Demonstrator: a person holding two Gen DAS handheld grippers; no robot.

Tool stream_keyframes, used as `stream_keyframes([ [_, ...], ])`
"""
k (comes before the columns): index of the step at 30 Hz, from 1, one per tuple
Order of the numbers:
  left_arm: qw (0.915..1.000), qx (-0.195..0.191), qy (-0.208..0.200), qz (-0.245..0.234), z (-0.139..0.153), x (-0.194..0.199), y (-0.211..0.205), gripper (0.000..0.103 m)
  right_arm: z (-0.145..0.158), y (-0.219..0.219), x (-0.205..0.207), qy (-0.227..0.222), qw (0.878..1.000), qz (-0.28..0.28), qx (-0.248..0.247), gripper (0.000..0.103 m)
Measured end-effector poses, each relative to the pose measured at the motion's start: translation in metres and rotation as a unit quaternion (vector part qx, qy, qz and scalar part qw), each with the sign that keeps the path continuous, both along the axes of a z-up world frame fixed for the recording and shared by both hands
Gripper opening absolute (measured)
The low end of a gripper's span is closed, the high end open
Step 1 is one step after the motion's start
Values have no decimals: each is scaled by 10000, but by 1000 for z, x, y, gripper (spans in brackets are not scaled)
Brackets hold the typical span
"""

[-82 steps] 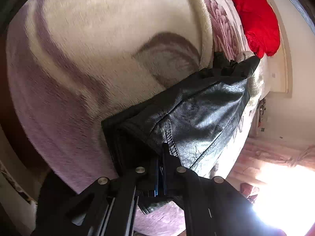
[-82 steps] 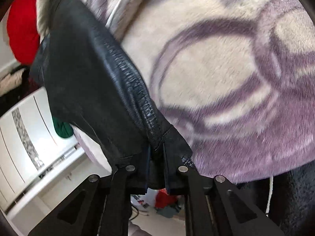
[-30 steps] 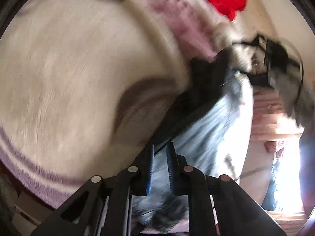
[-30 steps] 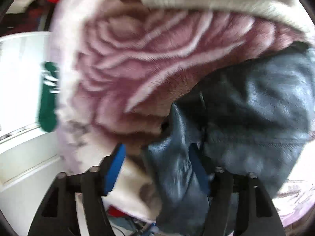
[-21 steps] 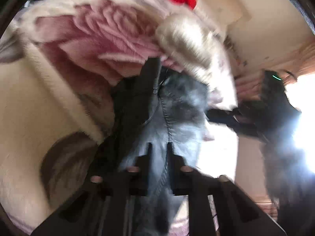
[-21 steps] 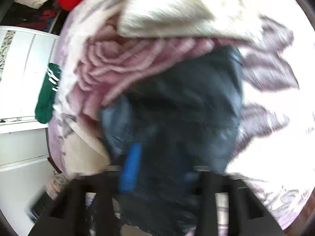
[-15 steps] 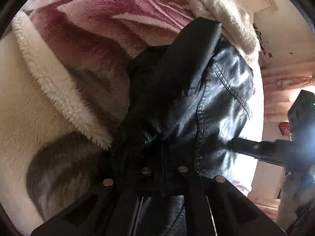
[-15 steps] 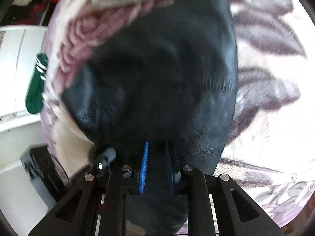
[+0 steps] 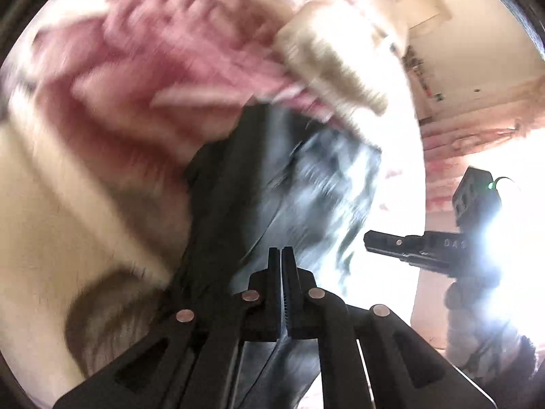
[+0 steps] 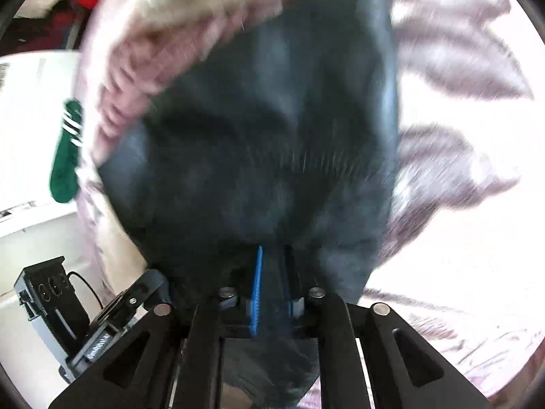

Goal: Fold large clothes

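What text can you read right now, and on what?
"DA1", rest lost in glare: side of the right gripper, its jaws closing on the black jacket.
White label on the left gripper: blurred, unreadable.
Wall stickers: too small to read.

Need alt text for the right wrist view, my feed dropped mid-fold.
The right gripper is closing on a fold of the black leather jacket, which fills the middle of the motion-blurred view. The jacket lies on a fluffy cream blanket with purple floral pattern; at lower left, the left gripper shows beside the blanket.
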State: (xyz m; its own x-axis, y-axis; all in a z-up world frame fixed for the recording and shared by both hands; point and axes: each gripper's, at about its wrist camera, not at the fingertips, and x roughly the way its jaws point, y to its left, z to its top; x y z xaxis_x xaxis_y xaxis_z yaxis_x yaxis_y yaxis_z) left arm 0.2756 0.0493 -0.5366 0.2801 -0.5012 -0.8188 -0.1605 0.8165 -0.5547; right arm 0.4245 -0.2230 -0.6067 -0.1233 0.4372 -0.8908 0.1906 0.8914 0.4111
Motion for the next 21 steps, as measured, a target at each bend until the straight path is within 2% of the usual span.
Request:
stream_keyframes([
  [1, 9999, 93, -63, -7, -1, 9, 0, 4, 7, -8, 6, -210, 9997, -102, 23, 20],
  [2, 9998, 194, -62, -7, -9, 28, -2, 4, 9, -15, 13, -373, 9991, -220, 46, 37],
  [4, 9991, 364, 226, 42, -39, 57, 1, 4, 4, -24, 30, -618, 9972, -425, 74, 54],
  [6, 9976, 276, 641, 13, -77, 72, 9, 4, -8, -29, 47, -811, 9954, -481, -171, 54],
  [7, 9970, 116, 761, 29, -93, 76, 18, 4, -20, -31, 54, -803, 9947, -404, -500, 51],
  [8, 9965, -42, 834, 64, -97, 80, 22, 4, -33, -32, 61, -688, 9945, -322, -722, 47],
  [9, 9962, -102, 859, 72, -92, 82, 26, 4, -46, -34, 67, -442, 9951, -240, -848, 47],
  [10, 9970, -157, 752, 68, -77, 79, 31, 4, -46, -33, 70, -356, 9949, -197, -928, 47],
  [12, 9989, -222, 402, 99, -44, 66, 39, 4, -20, -19, 69, -550, 9936, 146, -979, 47],
  [14, 9996, 128, 109, 227, -11, 38, 56, 4, 9, 3, 55, -675, 9958, 394, -470, 47],
  [16, 9957, 811, 17, 445, 13, -5, 78, 4, 29, 27, 28, -533, 9962, 687, 9, 47],
  [17, 9910, 1179, 127, 620, 18, -26, 88, 4, 33, 40, 14, -430, 9951, 879, 135, 47],
  [19, 9811, 1666, 346, 919, 16, -60, 102, 4, 33, 74, -12, -204, 9906, 1327, 253, 46],
  [21, 9701, 1999, 724, 1173, -4, -104, 117, 4, 22, 103, -32, -15, 9854, 1689, 201, 31],
])
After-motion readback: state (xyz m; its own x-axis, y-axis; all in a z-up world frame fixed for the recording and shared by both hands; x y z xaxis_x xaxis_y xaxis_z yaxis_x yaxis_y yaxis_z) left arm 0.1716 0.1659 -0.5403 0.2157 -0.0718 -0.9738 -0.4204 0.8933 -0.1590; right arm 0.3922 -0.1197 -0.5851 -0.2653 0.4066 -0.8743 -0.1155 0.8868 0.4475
